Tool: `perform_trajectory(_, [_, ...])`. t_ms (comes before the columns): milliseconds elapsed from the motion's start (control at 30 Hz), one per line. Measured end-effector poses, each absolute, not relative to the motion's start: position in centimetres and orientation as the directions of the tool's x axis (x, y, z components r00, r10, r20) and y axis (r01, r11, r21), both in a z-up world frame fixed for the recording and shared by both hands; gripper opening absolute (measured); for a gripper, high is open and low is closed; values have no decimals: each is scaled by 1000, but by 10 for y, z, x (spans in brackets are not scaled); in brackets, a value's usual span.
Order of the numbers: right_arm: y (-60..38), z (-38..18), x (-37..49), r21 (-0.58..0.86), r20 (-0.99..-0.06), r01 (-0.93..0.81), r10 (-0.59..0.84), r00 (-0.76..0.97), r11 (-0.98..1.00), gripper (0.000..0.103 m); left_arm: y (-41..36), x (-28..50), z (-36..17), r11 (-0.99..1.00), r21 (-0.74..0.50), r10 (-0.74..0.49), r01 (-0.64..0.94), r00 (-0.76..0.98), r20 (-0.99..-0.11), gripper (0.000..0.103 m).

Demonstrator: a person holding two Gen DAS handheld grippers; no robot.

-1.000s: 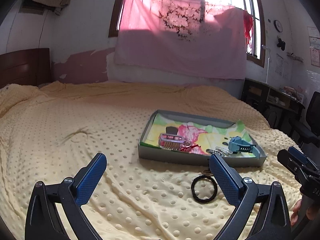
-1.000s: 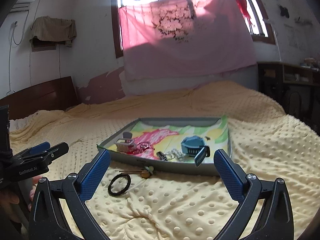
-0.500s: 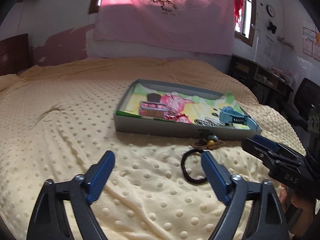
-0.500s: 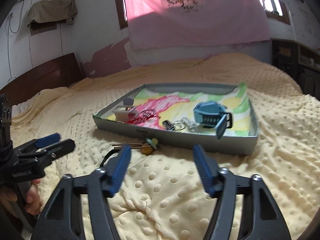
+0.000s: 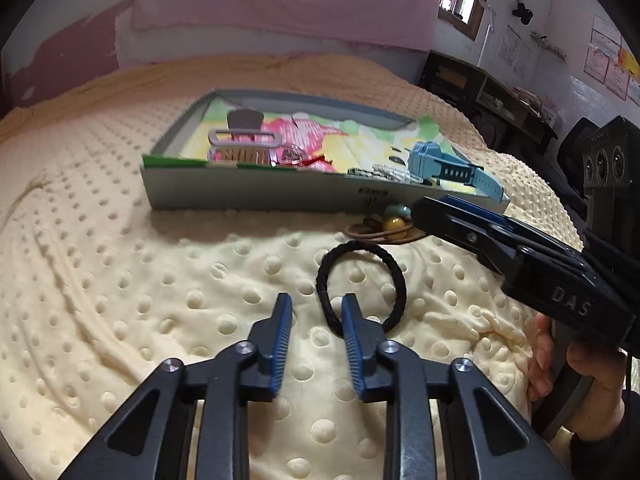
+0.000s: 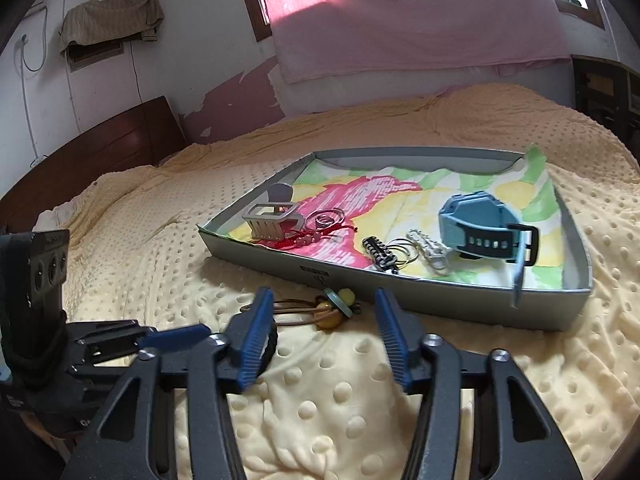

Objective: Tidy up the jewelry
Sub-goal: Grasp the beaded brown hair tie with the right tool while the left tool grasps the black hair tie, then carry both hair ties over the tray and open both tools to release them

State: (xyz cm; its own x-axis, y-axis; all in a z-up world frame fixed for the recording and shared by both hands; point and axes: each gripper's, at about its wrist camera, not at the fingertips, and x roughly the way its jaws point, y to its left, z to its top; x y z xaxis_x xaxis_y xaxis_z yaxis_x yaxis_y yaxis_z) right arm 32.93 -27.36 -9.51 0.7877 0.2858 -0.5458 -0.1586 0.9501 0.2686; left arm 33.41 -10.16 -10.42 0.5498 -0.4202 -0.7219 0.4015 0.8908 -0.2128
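1. The left tool (image 5: 316,308) has dropped close over the black hair tie (image 5: 360,284), jaws closing from wide, nothing pinched.
2. The right tool (image 6: 320,308) has neared the beaded cord (image 6: 328,306), jaws also closing.

Dotted yellow bedspread (image 6: 360,400), pink curtain (image 6: 420,20)

Pale yellow fleece blanket (image 5: 120,264): soft, matt, raised dots. Shallow grey cardboard tray (image 6: 460,300): matt walls, printed paper lining. Black braided elastic hair tie (image 5: 362,286): matt, ropy. Light-blue plastic watch (image 6: 476,224): smooth, dull sheen. Silver metal key rings (image 6: 326,216): shiny. Dark wooden headboard (image 6: 104,148): smooth.
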Motion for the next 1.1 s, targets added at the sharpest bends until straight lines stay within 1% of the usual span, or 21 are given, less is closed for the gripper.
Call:
perform_trajectory(67, [-271, -99, 332, 269, -558, -155, 285, 780, 951, 42, -102, 337, -106, 887, -227, -430, 403, 540, -723, 17])
perform_trajectory(133, [-271, -101, 333, 269, -567, -151, 283, 774, 951, 42, -102, 339, -108, 884, -237, -437, 404, 532, -725, 11])
perform_trajectory(200, [-272, -104, 334, 273, -577, -143, 281, 767, 951, 42, -103, 342, -109, 882, -243, -441, 404, 525, -728, 9])
perform_trajectory(233, [-272, -106, 335, 277, -582, -140, 282, 763, 951, 42, -103, 343, -110, 882, -244, -441, 403, 523, -729, 8])
perform_trajectory(267, [-273, -108, 336, 280, -588, -136, 282, 759, 950, 38, -104, 344, -111, 882, -243, -440, 403, 522, -731, 8])
perform_trajectory(300, [-274, -109, 338, 282, -593, -133, 282, 754, 950, 36, -104, 344, -111, 884, -243, -437, 400, 521, -733, 7])
perform_trajectory(533, [-273, -120, 349, 291, -630, -118, 282, 724, 950, 34, -98, 342, -111, 891, -246, -431, 382, 541, -722, 6])
perform_trajectory(633, [-273, -121, 353, 291, -635, -114, 281, 719, 950, 28, -97, 341, -110, 893, -242, -428, 380, 548, -719, 6])
perform_trajectory(667, [-273, -122, 354, 291, -636, -113, 280, 719, 950, 25, -97, 341, -109, 893, -244, -428, 378, 549, -718, 6])
perform_trajectory(867, [-270, -120, 348, 300, -614, -133, 298, 731, 945, 24, -90, 337, -104, 895, -256, -432, 366, 564, -704, 6])
perform_trajectory(933, [-272, -118, 341, 303, -600, -144, 306, 739, 942, 24, -86, 332, -96, 893, -261, -440, 366, 587, -680, 6])
perform_trajectory(1100, [-271, -100, 319, 279, -538, -166, 297, 789, 946, 24, -81, 325, -74, 889, -273, -454, 369, 622, -638, 5])
